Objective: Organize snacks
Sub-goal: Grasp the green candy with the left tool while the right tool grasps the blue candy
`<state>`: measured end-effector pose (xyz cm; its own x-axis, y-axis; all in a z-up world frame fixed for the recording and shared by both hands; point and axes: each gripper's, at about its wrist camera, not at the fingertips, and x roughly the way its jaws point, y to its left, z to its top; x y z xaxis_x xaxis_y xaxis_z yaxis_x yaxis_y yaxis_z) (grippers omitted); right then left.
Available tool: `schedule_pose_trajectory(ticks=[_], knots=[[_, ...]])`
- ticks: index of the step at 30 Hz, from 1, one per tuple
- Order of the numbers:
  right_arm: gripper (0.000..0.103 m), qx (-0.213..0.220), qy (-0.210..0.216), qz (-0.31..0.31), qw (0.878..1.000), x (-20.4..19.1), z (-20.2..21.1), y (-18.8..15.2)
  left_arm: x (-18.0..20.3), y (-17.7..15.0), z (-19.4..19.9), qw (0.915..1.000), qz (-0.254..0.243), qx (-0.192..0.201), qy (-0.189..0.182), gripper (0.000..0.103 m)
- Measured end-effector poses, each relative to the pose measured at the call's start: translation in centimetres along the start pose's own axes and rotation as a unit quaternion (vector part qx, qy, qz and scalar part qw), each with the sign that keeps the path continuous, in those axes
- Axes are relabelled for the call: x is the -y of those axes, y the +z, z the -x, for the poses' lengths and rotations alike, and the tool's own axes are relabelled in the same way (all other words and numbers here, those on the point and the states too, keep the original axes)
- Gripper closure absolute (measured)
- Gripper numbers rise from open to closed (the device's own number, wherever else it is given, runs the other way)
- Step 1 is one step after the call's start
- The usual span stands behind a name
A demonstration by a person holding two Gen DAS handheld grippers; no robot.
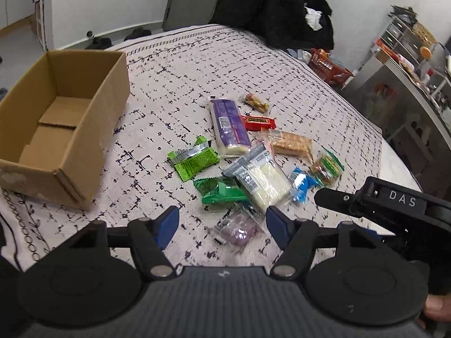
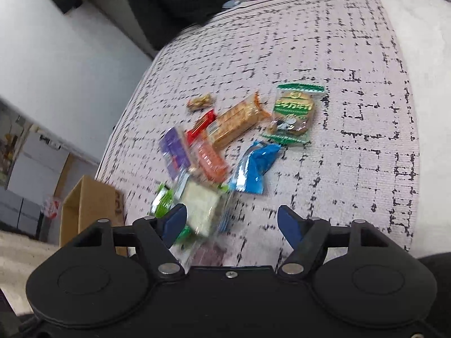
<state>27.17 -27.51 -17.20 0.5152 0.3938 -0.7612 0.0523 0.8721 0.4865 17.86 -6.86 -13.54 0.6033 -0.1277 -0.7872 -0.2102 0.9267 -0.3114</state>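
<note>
From the left wrist camera, the left tongs stand partly open above a cloth-covered tabletop, nothing pressed between the blue pads. A small clear packet with purple contents lies on the cloth in the gap between them, untouched. Beyond it the snacks lie in a loose cluster: a dark green packet, a clear pack of white pieces, a lime green wrapper, a long purple pack, a red bar, a cracker pack, a blue wrapper and a green-edged biscuit packet. An open cardboard box sits well to the left of the cluster. The right tongs reach in from the right edge.

From the right wrist camera, blurred near the bottom, the right tongs are likewise partly open and hold nothing. The clear pack of white pieces lies just beside the left pad; whether they touch I cannot tell. The blue wrapper, cracker pack and biscuit packet lie farther out; the box is at the left.
</note>
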Motion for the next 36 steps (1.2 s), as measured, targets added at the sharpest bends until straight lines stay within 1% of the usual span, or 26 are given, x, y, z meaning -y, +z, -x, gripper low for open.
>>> schedule_pose_trajectory(ticks=[3,5,8,13,16,20,22,24,26,28,30,31,32,33,34,35,36], knots=[[0.032,0.0,0.0,-0.019,1.0,0.5,-1.0,0.7,-0.1,0.6,-1.3,0.9999,0.013,-0.009,0.005,0.039],[0.032,0.002,-0.003,-0.031,0.999,0.9,-1.7,1.1,0.0,1.0,-2.2,0.9997,0.019,-0.015,0.005,0.043],[0.032,0.004,-0.004,-0.049,0.999,1.4,-2.6,1.7,0.3,1.5,-3.2,0.9996,0.02,-0.021,0.007,0.046],[0.032,-0.004,0.0,-0.066,0.998,2.3,-4.1,2.3,0.4,1.8,-5.2,0.9991,0.015,-0.035,0.016,0.046],[0.032,-0.01,0.004,-0.076,0.997,2.7,-5.0,2.6,0.2,1.8,-6.4,0.9984,0.022,-0.047,0.023,0.046],[0.032,-0.016,0.011,-0.085,0.996,3.1,-5.8,2.9,0.1,2.1,-7.5,0.9979,0.03,-0.051,0.026,0.046],[0.032,-0.019,0.011,-0.086,0.996,3.2,-6.2,3.0,0.1,2.3,-7.9,0.998,0.03,-0.05,0.026,0.046],[0.032,-0.019,0.007,-0.083,0.996,3.1,-6.6,3.2,0.2,2.5,-8.4,0.9975,0.03,-0.053,0.036,0.046],[0.032,-0.016,0.004,-0.078,0.997,3.1,-6.9,3.4,0.0,2.6,-8.7,0.9974,0.041,-0.05,0.03,0.046],[0.032,-0.016,0.002,-0.077,0.997,3.1,-7.2,3.5,0.1,2.7,-9.1,0.9974,0.041,-0.05,0.03,0.045],[0.033,-0.015,0.0,-0.071,0.997,3.0,-7.2,3.6,0.3,2.5,-9.8,0.9964,0.038,-0.063,0.041,0.046],[0.034,-0.014,-0.004,-0.064,0.998,2.8,-7.3,3.6,0.2,2.4,-10.2,0.9954,0.042,-0.073,0.045,0.046],[0.039,-0.014,-0.007,-0.058,0.998,2.7,-7.3,3.6,0.0,2.3,-10.5,0.9948,0.051,-0.076,0.043,0.049],[0.046,-0.013,-0.011,-0.051,0.999,2.5,-7.3,3.6,-0.2,2.2,-10.5,0.995,0.057,-0.072,0.041,0.052],[0.051,-0.014,-0.016,-0.044,0.999,2.4,-7.4,3.7,-0.3,2.3,-10.6,0.9951,0.059,-0.069,0.04,0.059],[0.065,-0.016,-0.018,-0.04,0.999,2.3,-7.5,3.7,-0.4,2.3,-10.6,0.9949,0.061,-0.069,0.041,0.064],[0.075,-0.02,-0.017,-0.037,0.999,2.3,-7.7,3.8,-0.6,2.4,-10.6,0.9945,0.068,-0.069,0.039,0.064]])
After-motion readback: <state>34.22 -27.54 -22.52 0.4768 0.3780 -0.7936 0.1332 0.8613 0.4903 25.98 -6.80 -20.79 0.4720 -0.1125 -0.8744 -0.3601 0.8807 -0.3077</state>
